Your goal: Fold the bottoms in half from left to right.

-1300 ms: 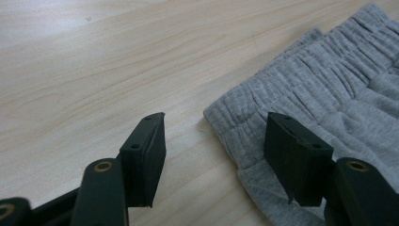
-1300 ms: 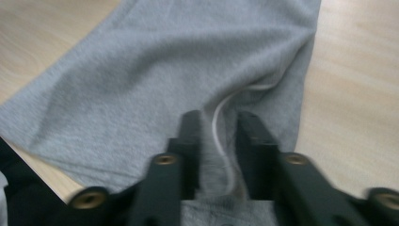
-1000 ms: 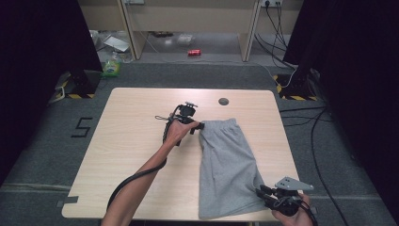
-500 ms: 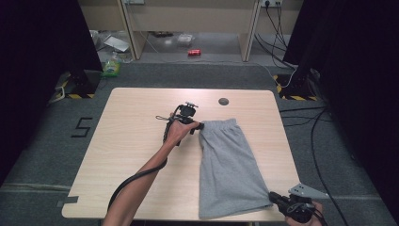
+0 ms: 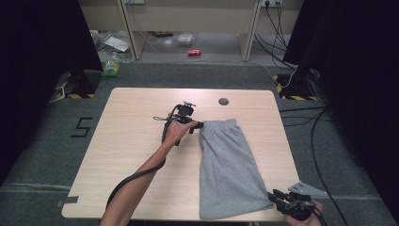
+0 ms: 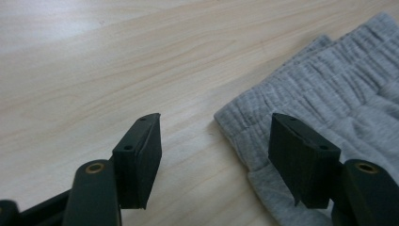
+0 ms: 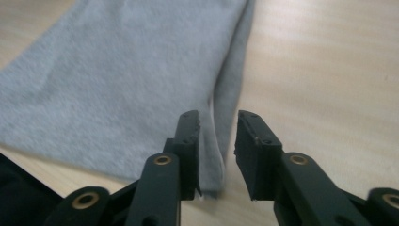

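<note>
Right gripper [image 7: 216,155], at the near right corner of the grey shorts [image 5: 228,169]: its jaws stand a little apart with the folded hem edge between them, the pads not pressing; they have just been opening after a closure, so the corner appears released or the grip is being retaken. Left gripper [image 6: 214,160], at the far left corner of the shorts: jaws wide apart and holding nothing, having just opened slightly further, the elastic waistband [image 6: 301,94] lying partly between them on the wooden surface [image 5: 136,155]. The shorts lie flat, lengthwise, toward the right side of the surface. Compared with a second earlier, the right gripper sits nearer the near edge; the shorts look unshifted.
</note>
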`<state>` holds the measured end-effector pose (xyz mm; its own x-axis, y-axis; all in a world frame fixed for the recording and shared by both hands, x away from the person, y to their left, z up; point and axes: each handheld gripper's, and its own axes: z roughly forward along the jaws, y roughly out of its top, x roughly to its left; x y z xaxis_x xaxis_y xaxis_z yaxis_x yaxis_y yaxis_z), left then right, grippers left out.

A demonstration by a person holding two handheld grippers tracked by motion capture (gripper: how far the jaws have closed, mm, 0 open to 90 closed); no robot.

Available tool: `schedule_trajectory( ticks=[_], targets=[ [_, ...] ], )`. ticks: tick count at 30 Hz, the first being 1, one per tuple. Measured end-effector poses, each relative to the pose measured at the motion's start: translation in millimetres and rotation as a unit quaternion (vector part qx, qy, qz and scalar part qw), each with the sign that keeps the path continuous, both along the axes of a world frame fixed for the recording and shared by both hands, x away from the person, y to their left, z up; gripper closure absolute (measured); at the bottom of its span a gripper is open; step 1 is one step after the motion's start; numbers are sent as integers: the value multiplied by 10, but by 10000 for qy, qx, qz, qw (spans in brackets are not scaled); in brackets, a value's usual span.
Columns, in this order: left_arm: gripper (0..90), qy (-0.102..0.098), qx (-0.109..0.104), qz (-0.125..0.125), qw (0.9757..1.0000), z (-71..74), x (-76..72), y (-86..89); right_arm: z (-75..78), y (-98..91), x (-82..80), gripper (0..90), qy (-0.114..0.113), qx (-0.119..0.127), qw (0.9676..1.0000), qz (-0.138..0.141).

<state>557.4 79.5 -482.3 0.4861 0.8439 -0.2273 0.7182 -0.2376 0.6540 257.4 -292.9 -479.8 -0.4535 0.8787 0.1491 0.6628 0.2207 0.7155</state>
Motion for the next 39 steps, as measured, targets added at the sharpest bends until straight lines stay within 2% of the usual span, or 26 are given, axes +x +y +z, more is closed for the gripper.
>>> schedule_trajectory(
  ticks=[4,5,7,8,9,11,12,13,15,17,18,20,23,25,27,30,35,37,39],
  targets=[
    [369,70,34,-84,9999,-37,5,-93,52,56,41,672,-78,40,10000,40],
    [417,62,1,-79,9999,-33,16,-112,55,70,51,672,-86,71,9999,48],
    [583,22,-144,-47,9999,-31,45,-150,48,109,71,670,-91,114,9999,83],
    [633,3,-203,-76,9998,-37,56,-172,42,118,82,669,-109,106,9998,125],
    [688,-47,-170,-90,9998,-48,64,-197,31,133,94,667,-118,103,9998,145],
    [729,-235,-2,-84,9997,-58,80,-248,13,164,111,665,-84,114,9997,180],
    [778,-358,151,-60,9992,-67,95,-270,7,178,116,665,-77,107,9997,202],
    [797,-399,299,-35,9988,-99,126,-289,3,192,122,664,-77,105,9996,232],
    [821,-294,143,78,9994,-135,156,-299,15,226,124,661,-88,105,9996,264],
    [818,-257,176,29,9995,-90,151,-288,48,258,114,655,-139,85,9994,306],
    [784,-256,132,60,9996,-54,145,-263,68,275,110,648,-162,72,9992,351],
    [670,-242,22,135,9996,17,132,-204,96,328,114,644,-200,92,9988,433],
    [546,-135,32,106,9998,80,85,-160,125,417,147,640,-230,90,9981,556],
    [484,64,-5,43,10000,84,45,-157,136,462,173,639,-257,90,9979,596],
    [433,182,73,-20,9998,70,1,-168,144,497,192,634,-262,95,9977,619],
    [395,310,79,105,9994,41,-5,-165,156,539,206,630,-283,100,9973,665],
    [430,448,-140,126,9988,-104,10,-222,164,578,213,627,-313,108,9968,730],
    [486,463,-301,139,9984,-146,15,-252,164,577,213,626,-291,126,9970,704],
    [557,393,-395,168,9983,-162,25,-268,160,571,213,626,-294,113,9970,702]
  ],
)
